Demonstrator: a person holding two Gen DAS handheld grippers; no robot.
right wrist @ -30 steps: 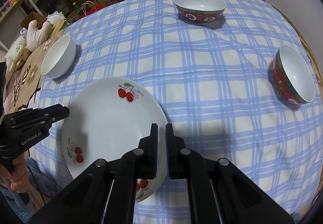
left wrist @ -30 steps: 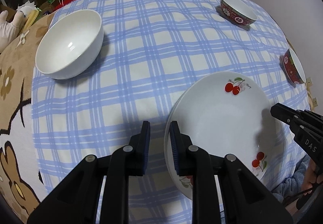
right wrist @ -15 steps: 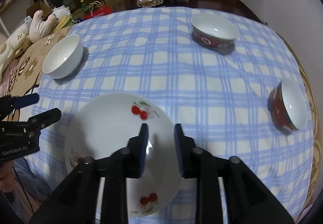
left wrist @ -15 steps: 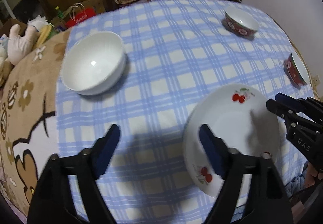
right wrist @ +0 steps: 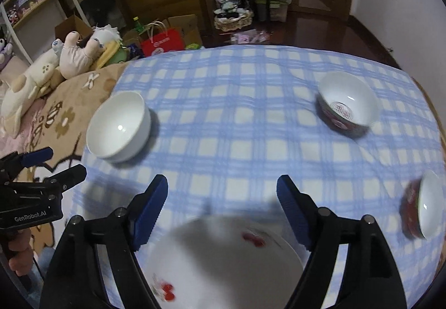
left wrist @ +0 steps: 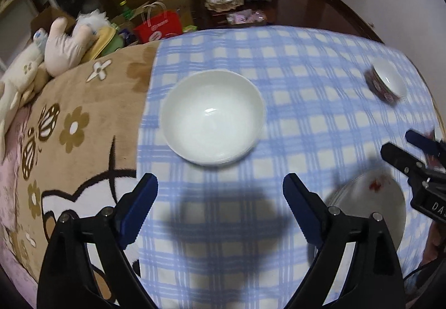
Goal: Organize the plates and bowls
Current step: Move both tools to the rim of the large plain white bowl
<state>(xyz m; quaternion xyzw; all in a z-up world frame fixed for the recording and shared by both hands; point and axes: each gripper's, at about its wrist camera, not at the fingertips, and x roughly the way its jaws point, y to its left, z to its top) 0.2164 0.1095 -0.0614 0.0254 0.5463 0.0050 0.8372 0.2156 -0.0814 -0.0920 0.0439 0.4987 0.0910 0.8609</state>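
A white bowl (left wrist: pixel 213 116) sits on the blue checked tablecloth (left wrist: pixel 306 102), just ahead of my left gripper (left wrist: pixel 220 197), which is open wide and empty. It also shows in the right wrist view (right wrist: pixel 118 127). A white cherry plate (right wrist: pixel 225 261) lies on the cloth below my right gripper (right wrist: pixel 221 197), which is open wide and empty; the plate also shows at lower right in the left wrist view (left wrist: pixel 370 203). Two red-outside bowls stand at the right: one upright (right wrist: pixel 347 104), one tilted at the cloth's edge (right wrist: pixel 423 205).
A brown patterned blanket (left wrist: pixel 69 127) lies left of the cloth with plush toys (right wrist: pixel 55 63) beyond it. A red bag (right wrist: pixel 164 41), boxes and shelves stand behind the table. The other gripper shows at each view's side (left wrist: pixel 418 164) (right wrist: pixel 36 183).
Both grippers opened wide and pulled up and back from the cherry plate. The left one swung toward the white bowl, which now lies centred ahead of it.
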